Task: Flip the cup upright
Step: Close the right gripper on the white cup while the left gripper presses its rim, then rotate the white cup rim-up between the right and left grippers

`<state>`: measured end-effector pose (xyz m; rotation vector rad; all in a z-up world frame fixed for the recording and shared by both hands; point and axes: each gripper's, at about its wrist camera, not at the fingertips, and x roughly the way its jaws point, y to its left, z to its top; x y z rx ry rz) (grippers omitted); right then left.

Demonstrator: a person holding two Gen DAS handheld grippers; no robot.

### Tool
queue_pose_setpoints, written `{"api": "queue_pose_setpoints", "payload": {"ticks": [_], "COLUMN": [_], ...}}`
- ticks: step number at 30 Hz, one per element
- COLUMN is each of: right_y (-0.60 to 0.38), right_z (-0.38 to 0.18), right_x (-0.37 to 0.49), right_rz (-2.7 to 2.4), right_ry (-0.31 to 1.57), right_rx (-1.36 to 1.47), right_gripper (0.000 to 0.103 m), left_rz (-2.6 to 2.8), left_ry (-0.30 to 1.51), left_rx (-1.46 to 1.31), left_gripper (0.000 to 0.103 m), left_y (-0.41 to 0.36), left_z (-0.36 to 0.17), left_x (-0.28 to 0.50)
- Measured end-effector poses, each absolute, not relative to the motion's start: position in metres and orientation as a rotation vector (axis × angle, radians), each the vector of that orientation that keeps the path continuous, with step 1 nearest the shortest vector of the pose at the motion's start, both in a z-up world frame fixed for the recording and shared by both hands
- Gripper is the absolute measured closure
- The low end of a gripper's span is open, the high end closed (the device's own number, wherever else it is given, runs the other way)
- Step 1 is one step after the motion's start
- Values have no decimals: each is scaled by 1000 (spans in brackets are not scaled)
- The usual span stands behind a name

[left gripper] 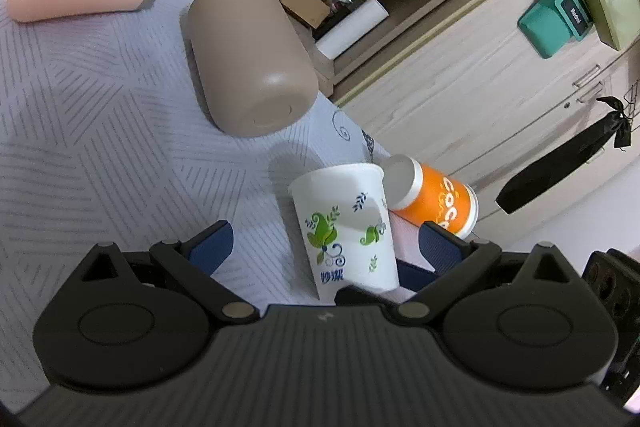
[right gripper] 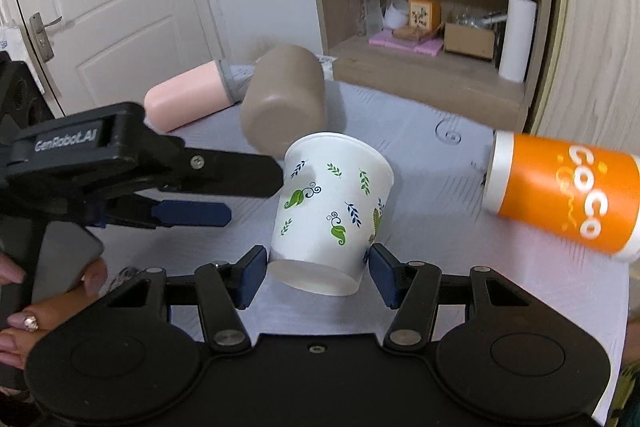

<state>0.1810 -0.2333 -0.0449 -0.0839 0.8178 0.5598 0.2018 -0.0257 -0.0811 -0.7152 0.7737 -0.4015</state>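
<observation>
The white paper cup (right gripper: 330,211) with the green leaf print sits tilted between the pads of my right tool (right gripper: 318,269), base toward my camera, mouth up and leaning away over the worktop (right gripper: 440,227). The pads flank the cup's lower end; whether they press on it or only stand just beside it I cannot tell. My left tool (left gripper: 326,243) is spread wide with nothing between its fingers; in the right wrist view its upper finger (right gripper: 240,173) touches or nearly touches the cup wall near the rim. I judge the flip to be mid-way: the cup is raised but not yet standing. Next I need to finish the rotation, seat the base flat on the worktop, then let go without tipping so light a cup. The orange cup (right gripper: 560,195) lies on its side near by; the brown tumbler (right gripper: 284,107) and pink tumbler (right gripper: 184,99) lie further back.
</observation>
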Motion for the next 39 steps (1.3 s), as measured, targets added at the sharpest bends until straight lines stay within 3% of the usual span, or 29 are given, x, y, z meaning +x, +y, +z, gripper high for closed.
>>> {"api": "queue_pose_setpoints", "payload": {"ticks": [4, 11, 14, 18, 21, 23, 29, 31, 39], "right_y": [-228, -222, -224, -225, -227, -226, -224, -225, -220], "right_z": [-41, -41, -43, -42, -41, -40, -36, -35, -35], "right_x": [169, 170, 171, 173, 176, 174, 178, 181, 156], "right_rz": [601, 624, 629, 654, 618, 606, 651, 655, 688], "right_ry": [852, 906, 919, 941, 937, 920, 911, 908, 774], "right_rx": [-53, -45, -23, -33, -41, -65, -51, -41, -150], "right_gripper": [41, 41, 41, 38, 21, 20, 22, 34, 34], "left_rz": [-447, -451, -457, -487, -494, -496, -509, -517, -542], "left_ry": [813, 837, 840, 834, 827, 824, 814, 809, 728], "left_rx": [-745, -749, -739, -761, -740, -728, -682, -657, -536], "left_gripper": [4, 33, 35, 46, 47, 47, 48, 48, 47], "left_y": [-22, -13, -13, -11, -13, -15, -18, -20, -20], "left_z": [-87, -92, -94, -96, -94, -93, -90, -87, -74], "left_x": [201, 201, 199, 198, 197, 197, 195, 193, 175]}}
